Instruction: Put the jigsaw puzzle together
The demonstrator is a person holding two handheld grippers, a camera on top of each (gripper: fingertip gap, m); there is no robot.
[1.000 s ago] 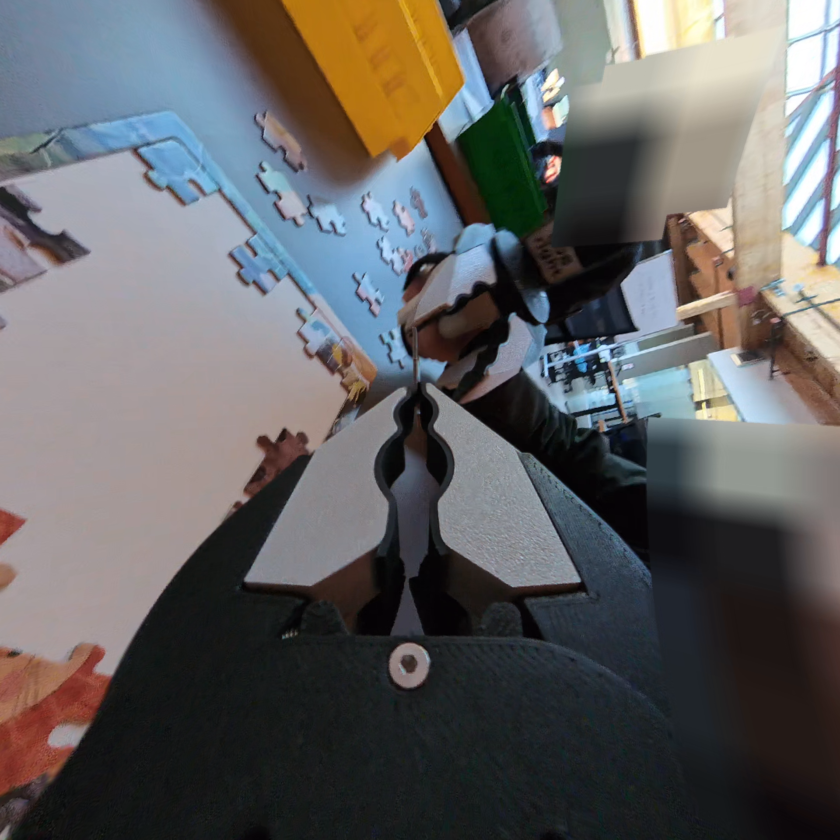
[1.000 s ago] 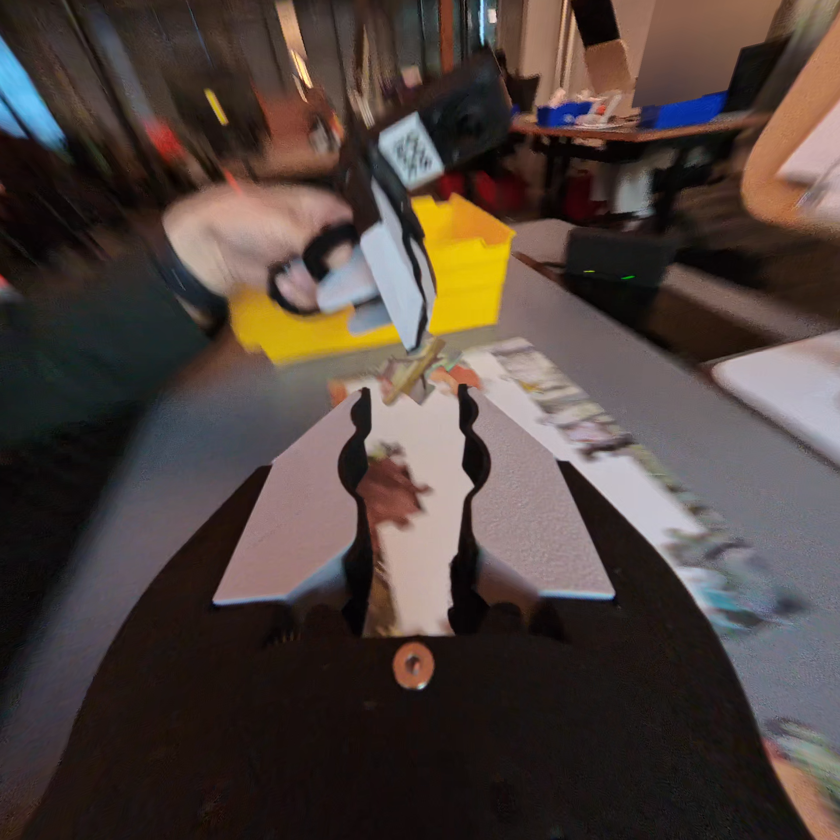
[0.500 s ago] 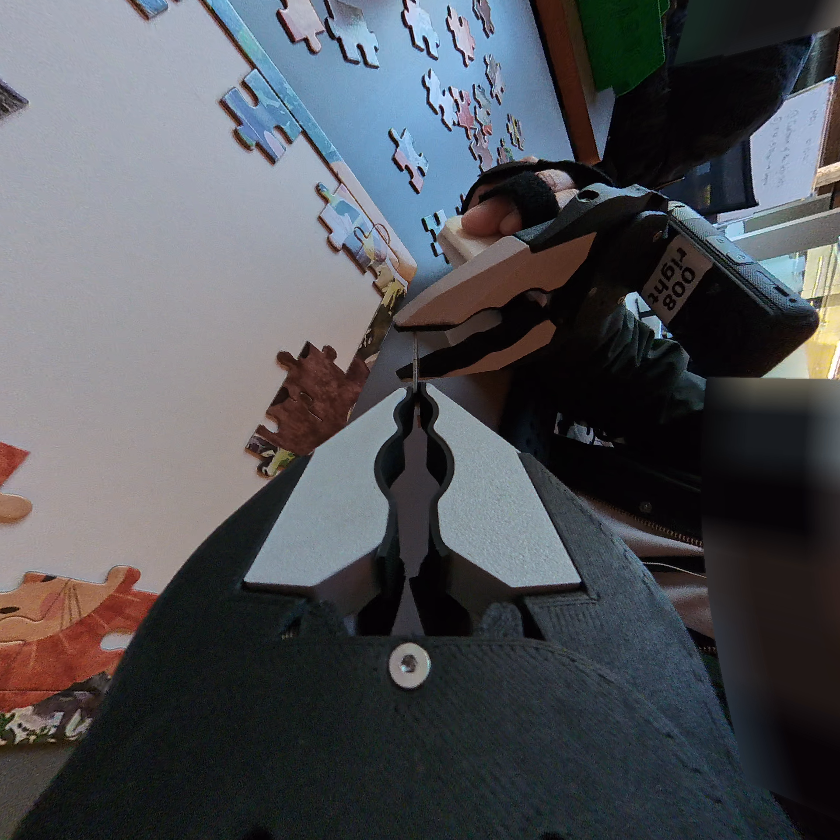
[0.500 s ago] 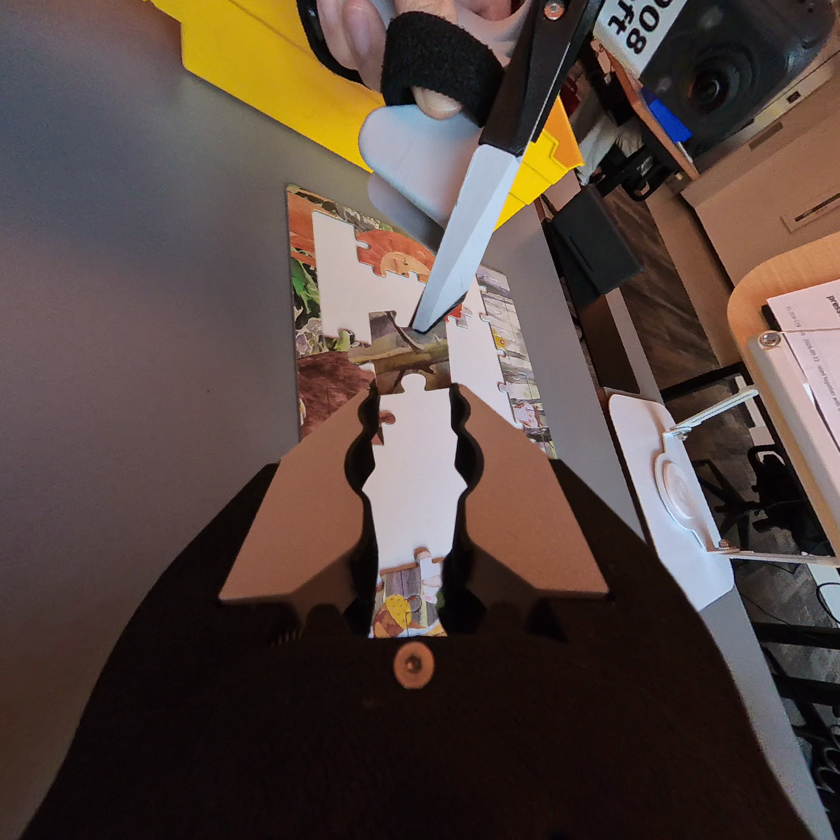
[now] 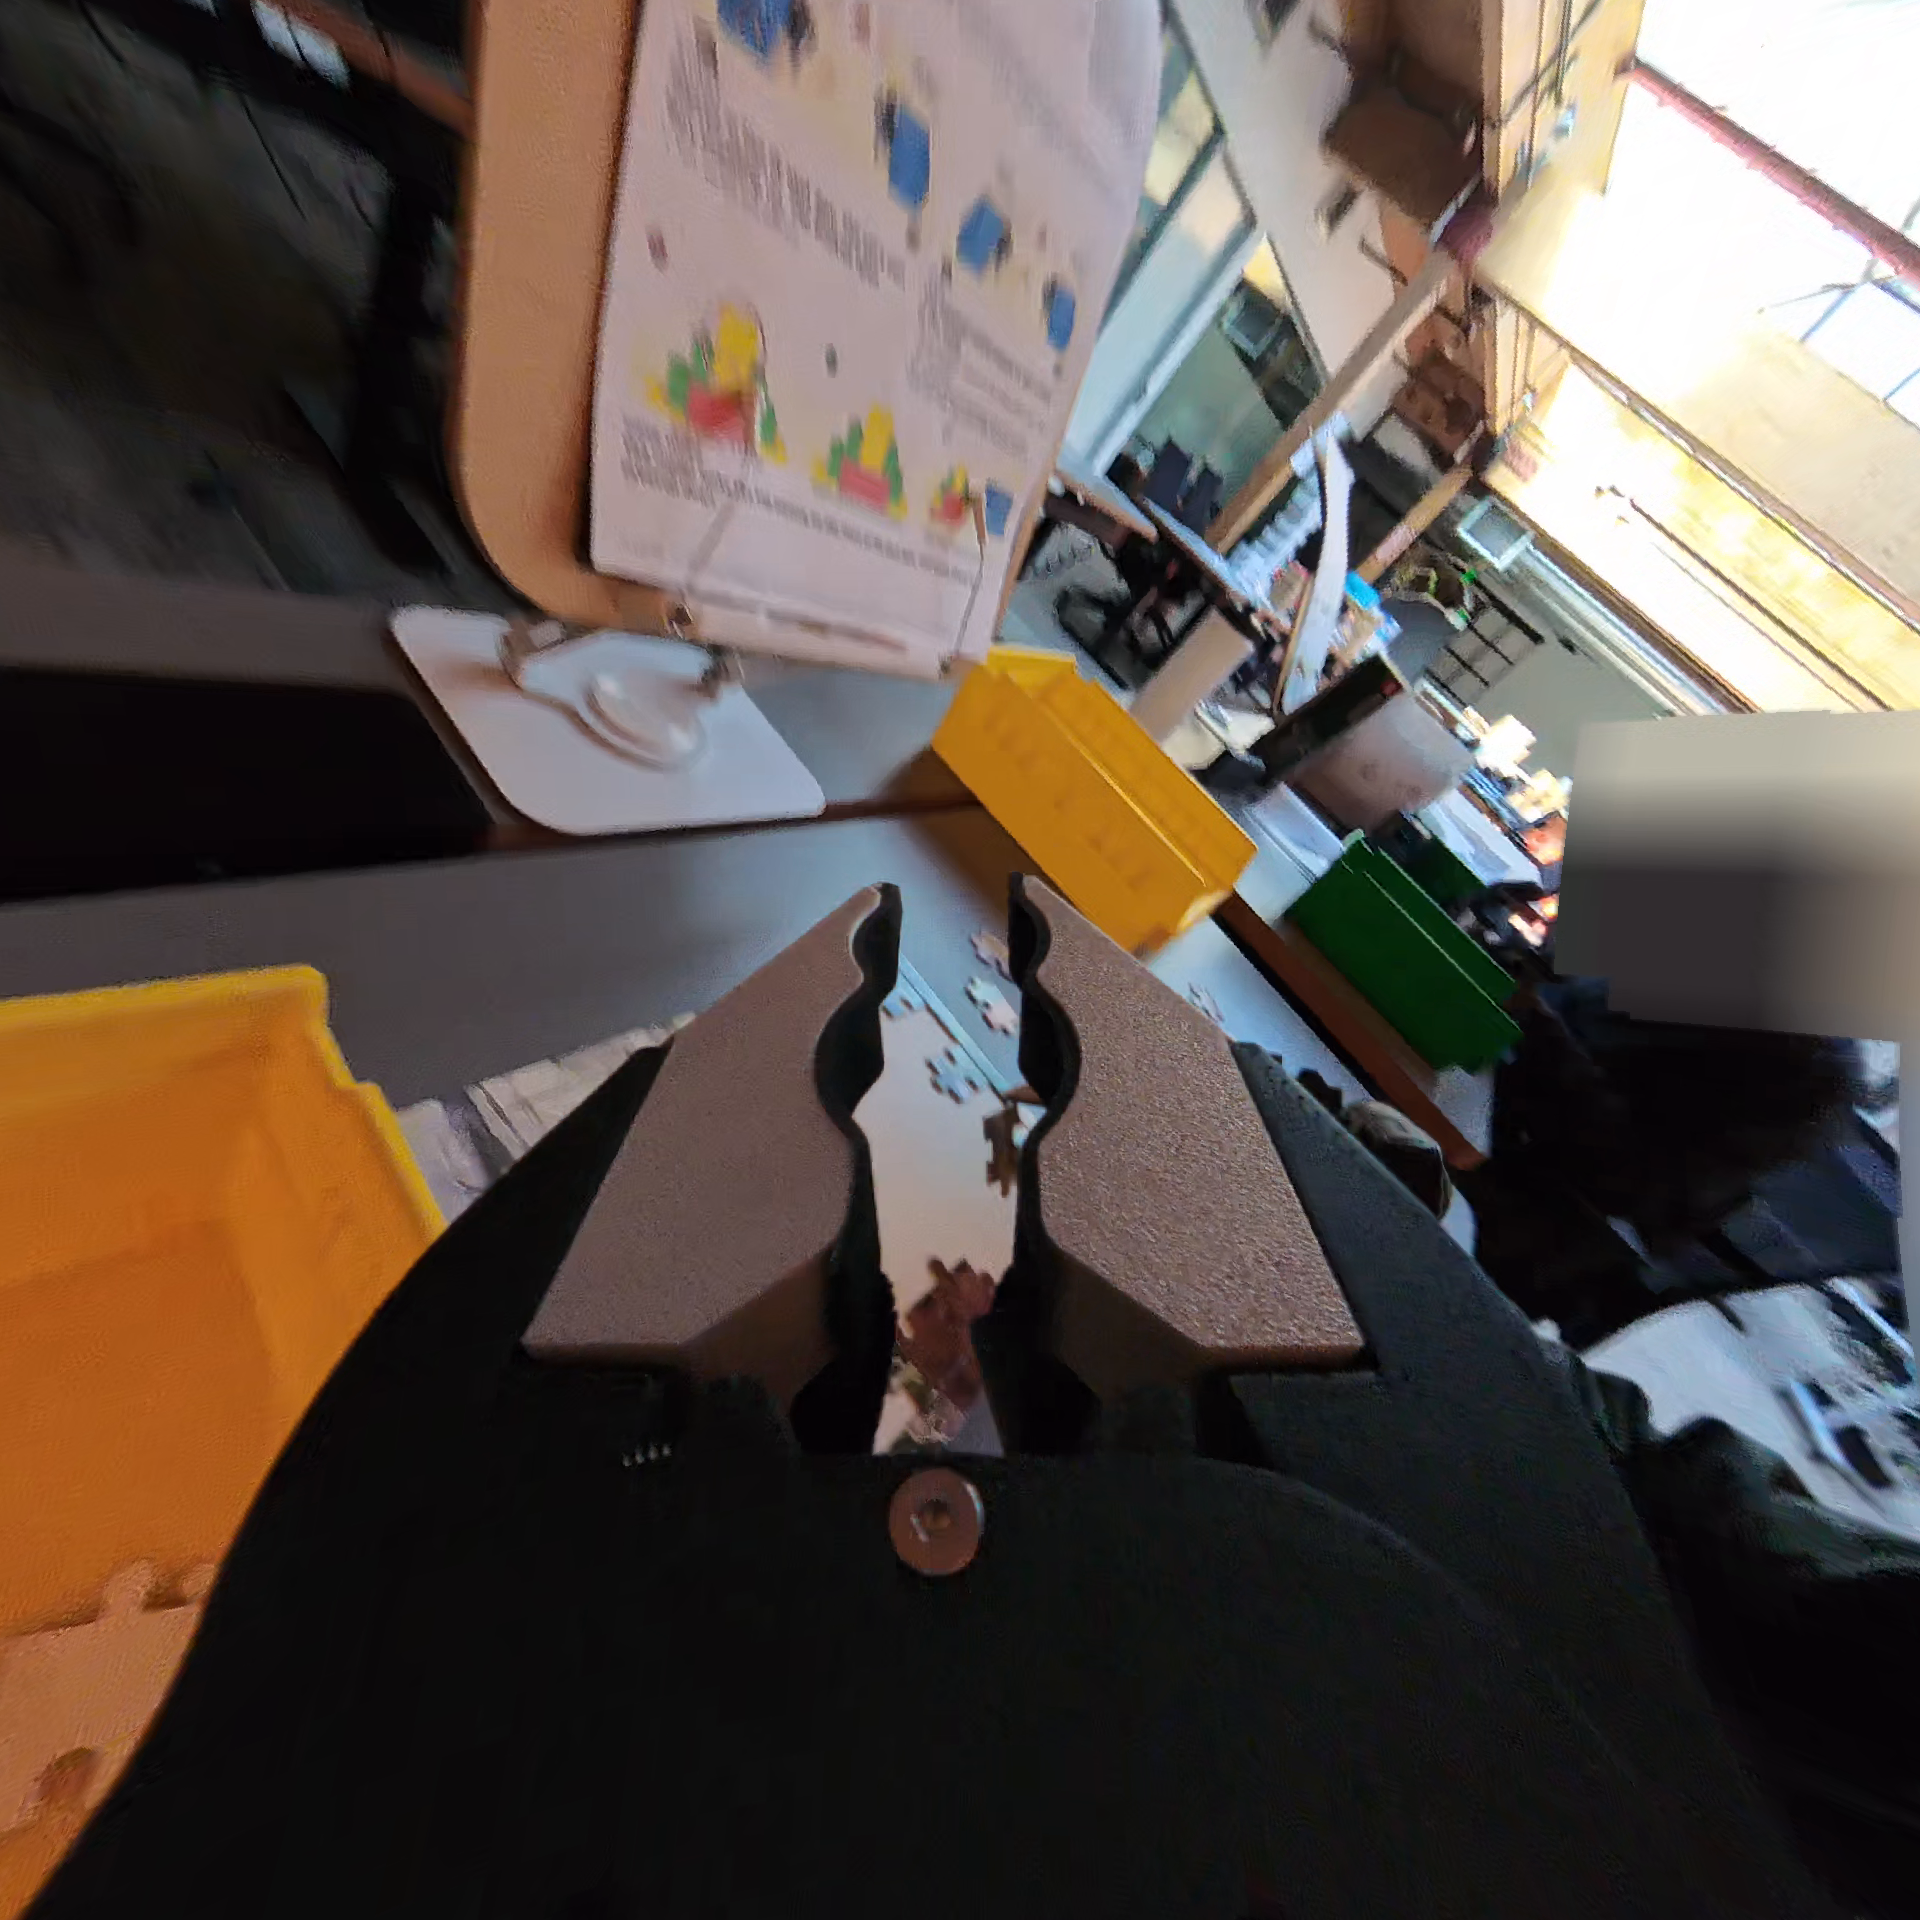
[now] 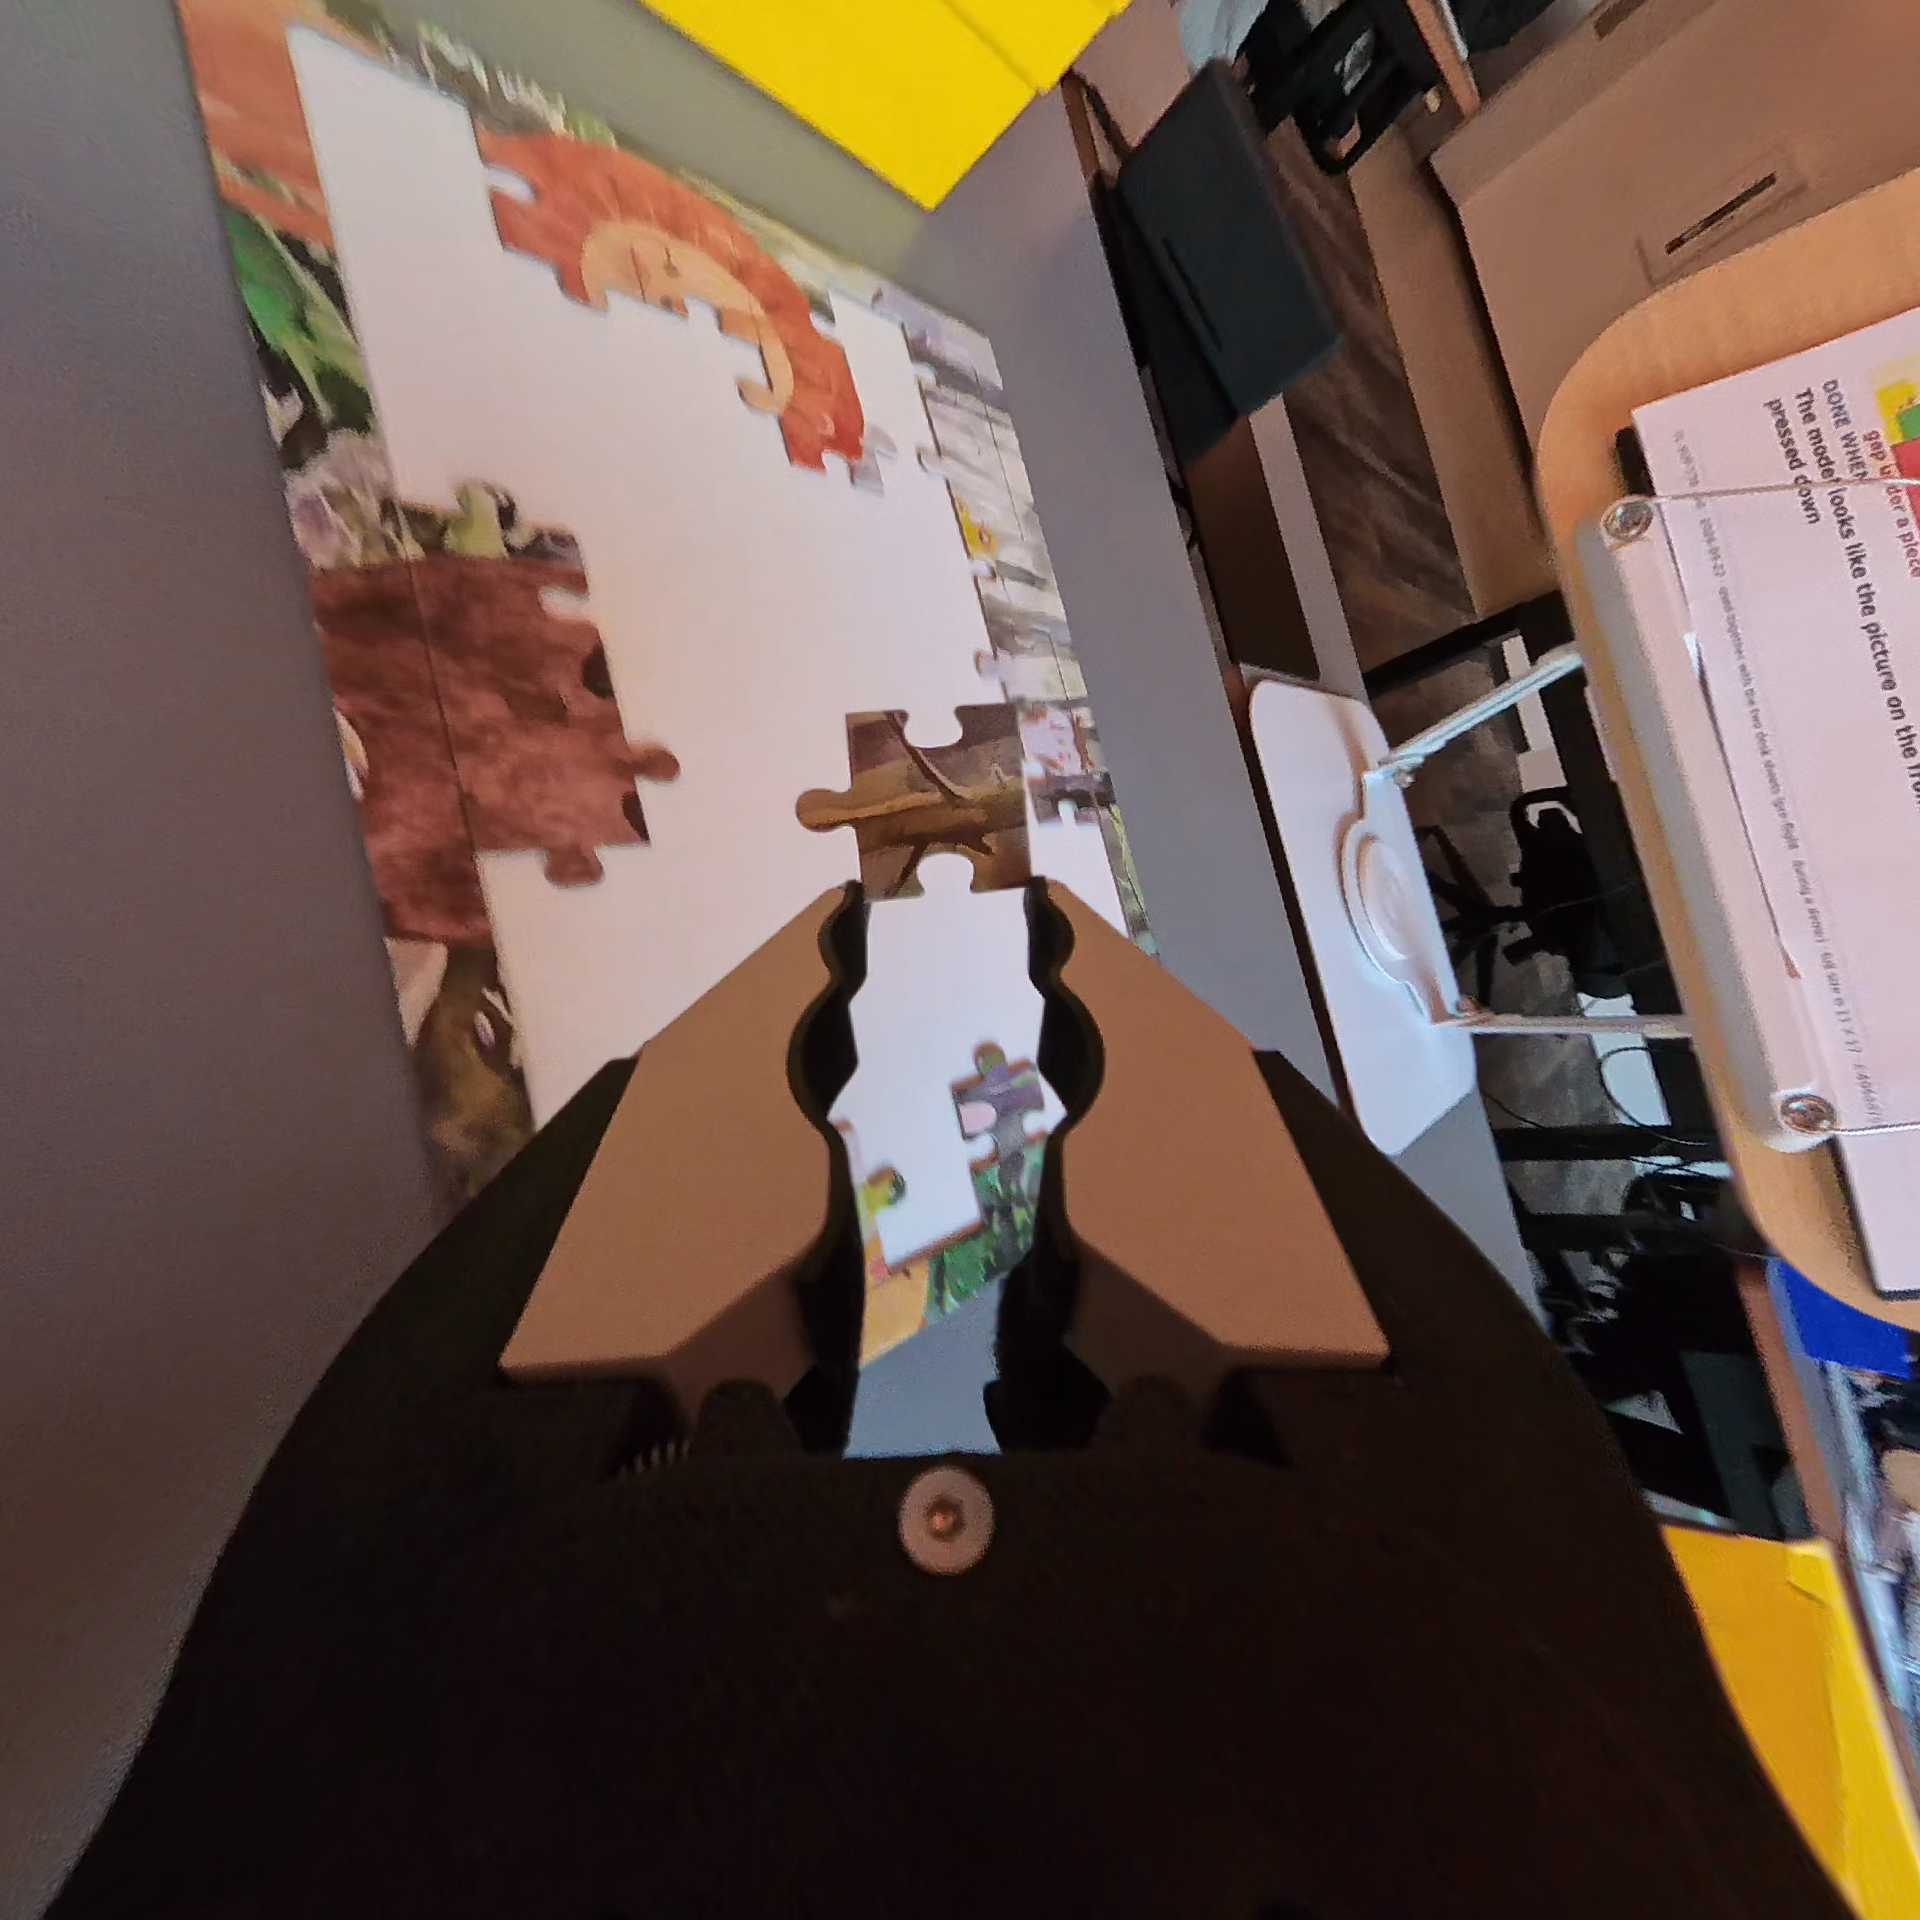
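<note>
The jigsaw board [image 6: 707,582] is a white sheet on the grey table, with a brown assembled patch [image 6: 468,727], an orange patch [image 6: 675,260] and a border strip along its right edge. A brown-olive piece [image 6: 935,800] lies flat on the board against that border. My right gripper [image 6: 943,902] is open and empty, with its tips just short of that piece. My left gripper [image 5: 956,899] is open and empty, held above the table. Part of the board [image 5: 935,1143] shows between its fingers. Loose pieces [image 5: 987,997] lie on the table beyond.
A yellow bin [image 5: 156,1195] is close on the left, with another yellow bin [image 5: 1091,800] and a green bin [image 5: 1403,966] farther off. A paper on a stand [image 6: 1766,727] with a white base [image 6: 1351,883] stands right of the board. A black box [image 6: 1216,260] sits behind. My hands' fingertips stand some 25 cm from each other. To reach the white base [image 6: 1351,883] in a straight line is about 30 cm for my right fingers, about 40 cm for my left. Look for it in the left wrist view [image 5: 642,746] too.
My left gripper let go of the piece it held edge-on, opened and swung up away from the board. The piece now lies by the right border. My right gripper moved closer to it.
</note>
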